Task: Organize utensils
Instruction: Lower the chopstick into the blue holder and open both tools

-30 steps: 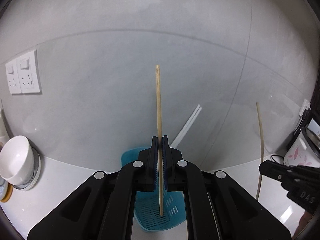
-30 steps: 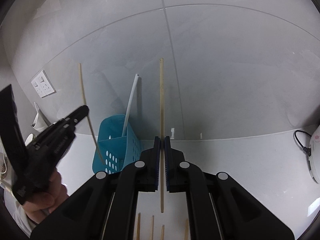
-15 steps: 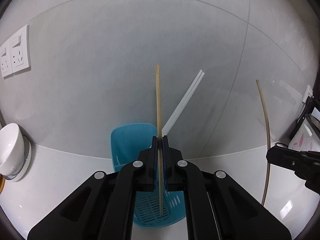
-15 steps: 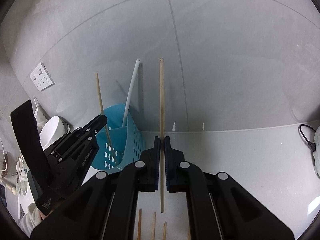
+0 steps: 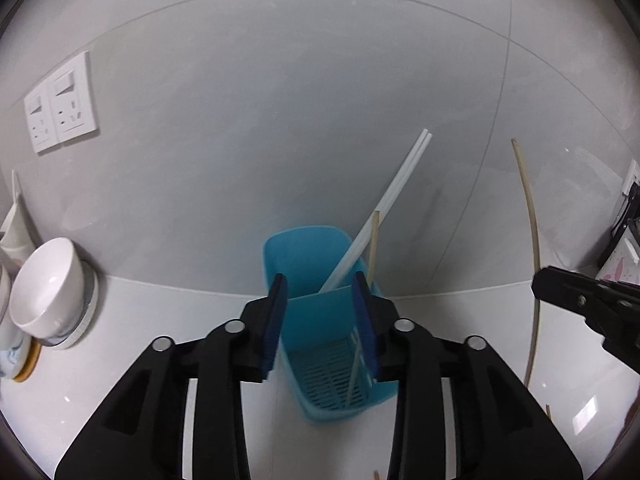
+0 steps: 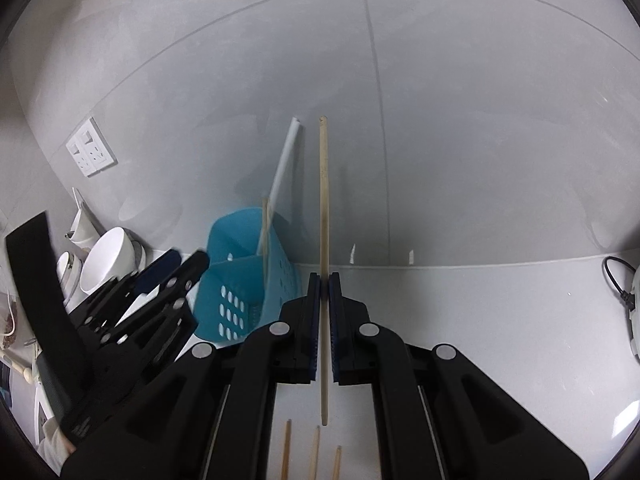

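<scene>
Standing wide apart, the jaws of the left hand-held gripper [image 5: 320,320] hold nothing and frame the blue utensil basket [image 5: 304,252], which sits on the white table [image 5: 168,312] against the grey tiled wall [image 5: 280,100]. A wooden chopstick [image 5: 374,248] stands in the basket's near compartment, by the right wall, its lower end on the slotted floor and its top rising past the rim at about 1 o'clock from the jaws. Two white chopsticks [image 5: 400,176] lean out of the far compartment toward 1 o'clock.

In the right wrist view the right hand-held gripper [image 6: 325,316] is clamped on a second wooden chopstick [image 6: 323,184], held upright, with its top at 12 o'clock and its lower end projecting below the jaws. The basket [image 6: 236,280] lies at 10 o'clock from this gripper, just beside the left hand-held gripper [image 6: 176,268], which is at 9 o'clock. Three more wooden chopsticks [image 6: 314,452] lie on the table at 6 o'clock, only their ends visible.

In the left wrist view a white bowl [image 5: 48,280] rests tilted on other dishes at 9 o'clock. A double wall socket [image 5: 60,104] is mounted at 10 o'clock. A black cable [image 6: 618,280] lies at 3 o'clock in the right wrist view.
</scene>
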Demonstrator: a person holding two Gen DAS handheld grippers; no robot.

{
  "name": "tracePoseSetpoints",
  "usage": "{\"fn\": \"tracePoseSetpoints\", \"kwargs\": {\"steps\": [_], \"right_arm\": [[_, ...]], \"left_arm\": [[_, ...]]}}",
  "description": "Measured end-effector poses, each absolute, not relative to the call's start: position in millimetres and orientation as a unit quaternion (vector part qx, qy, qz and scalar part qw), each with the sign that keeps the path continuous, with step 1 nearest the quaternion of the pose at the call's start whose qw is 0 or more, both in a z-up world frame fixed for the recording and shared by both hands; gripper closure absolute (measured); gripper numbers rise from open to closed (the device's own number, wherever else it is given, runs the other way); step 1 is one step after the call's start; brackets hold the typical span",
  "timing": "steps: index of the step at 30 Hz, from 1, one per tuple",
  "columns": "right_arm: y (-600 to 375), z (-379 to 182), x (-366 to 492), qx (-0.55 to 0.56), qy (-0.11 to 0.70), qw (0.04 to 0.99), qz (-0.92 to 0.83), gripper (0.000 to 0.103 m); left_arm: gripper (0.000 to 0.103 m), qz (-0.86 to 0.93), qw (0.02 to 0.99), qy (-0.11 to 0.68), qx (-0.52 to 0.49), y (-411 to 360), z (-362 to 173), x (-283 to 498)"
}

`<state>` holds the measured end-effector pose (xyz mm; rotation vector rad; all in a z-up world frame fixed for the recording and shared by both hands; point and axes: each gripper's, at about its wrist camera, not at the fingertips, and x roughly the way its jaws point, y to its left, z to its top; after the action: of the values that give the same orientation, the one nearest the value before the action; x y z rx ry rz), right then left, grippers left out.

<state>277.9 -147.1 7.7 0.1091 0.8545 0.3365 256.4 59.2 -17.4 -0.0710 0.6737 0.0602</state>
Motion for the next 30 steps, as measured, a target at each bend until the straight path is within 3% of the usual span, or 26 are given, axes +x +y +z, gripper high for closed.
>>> {"fn": "tracePoseSetpoints", "kwargs": {"steps": [3,9,12,30], "right_arm": [[-142,13,280,0.063,0.399,0.897,0.178,0.099],[-126,20,284,0.075,0.375,0.902,0.202,0.099],[-116,22,286,0.074,0.363,0.905,0.211,0.099],[-66,14,299,0.07,0.306,0.923,0.223,0.099]], "left_arm": [[0.034,0.046,0.936,0.345,-0.045,75,-15,246],[0.011,0.071,0.931,0.352,-0.068,87,1,221],[0.006,0.077,0.931,0.35,-0.073,100,11,217],[0.006,0.103,0.92,0.365,-0.096,129,2,220]]}}
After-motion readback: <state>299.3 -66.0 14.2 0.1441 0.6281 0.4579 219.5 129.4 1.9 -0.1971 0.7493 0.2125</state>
